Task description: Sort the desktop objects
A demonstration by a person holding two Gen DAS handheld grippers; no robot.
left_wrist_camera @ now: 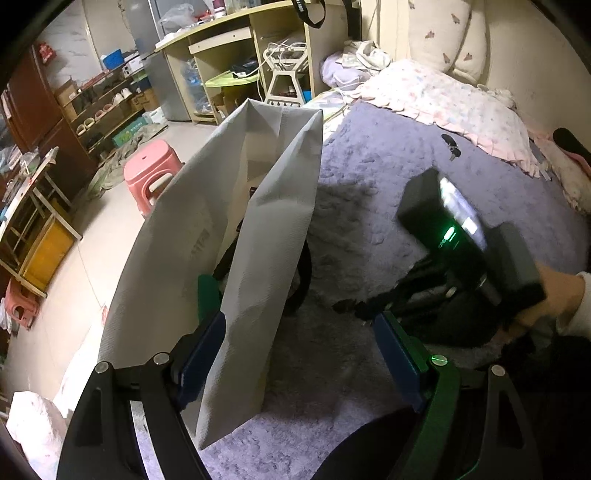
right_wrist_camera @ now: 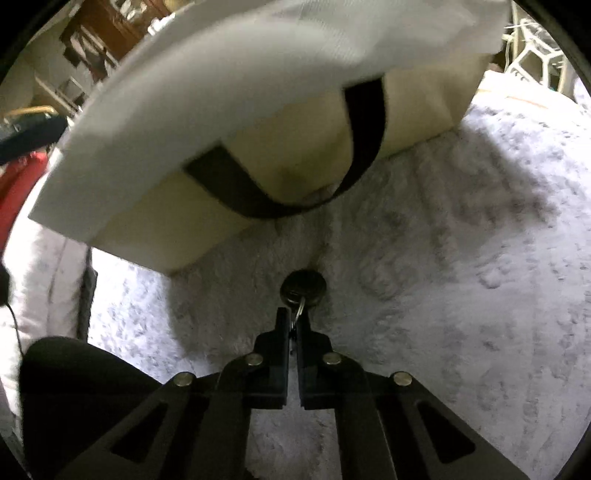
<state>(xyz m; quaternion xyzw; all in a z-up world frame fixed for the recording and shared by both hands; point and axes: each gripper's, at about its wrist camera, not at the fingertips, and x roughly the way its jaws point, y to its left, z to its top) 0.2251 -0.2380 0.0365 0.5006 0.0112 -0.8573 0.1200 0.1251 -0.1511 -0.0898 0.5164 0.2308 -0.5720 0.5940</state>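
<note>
A white paper bag [left_wrist_camera: 258, 206] with black strap handles lies on the purple fluffy blanket [left_wrist_camera: 369, 192], its mouth toward me. My left gripper [left_wrist_camera: 299, 343] is open, its left finger [left_wrist_camera: 207, 347] against the bag's near wall. In the right wrist view the bag [right_wrist_camera: 229, 110] fills the top, its black handle [right_wrist_camera: 295, 199] hanging down. My right gripper [right_wrist_camera: 293, 321] is shut on a key ring with a round black fob [right_wrist_camera: 303, 286], just in front of the bag's mouth. The right gripper's body [left_wrist_camera: 461, 236] shows in the left wrist view. A black key bunch [left_wrist_camera: 452, 144] lies farther back on the blanket.
A floral quilt [left_wrist_camera: 443, 107] and a pillow [left_wrist_camera: 447, 33] lie at the bed's far end. Off the bed's left side stand a pink stool [left_wrist_camera: 151, 173], a shoe rack [left_wrist_camera: 107, 107] and a desk [left_wrist_camera: 236, 55].
</note>
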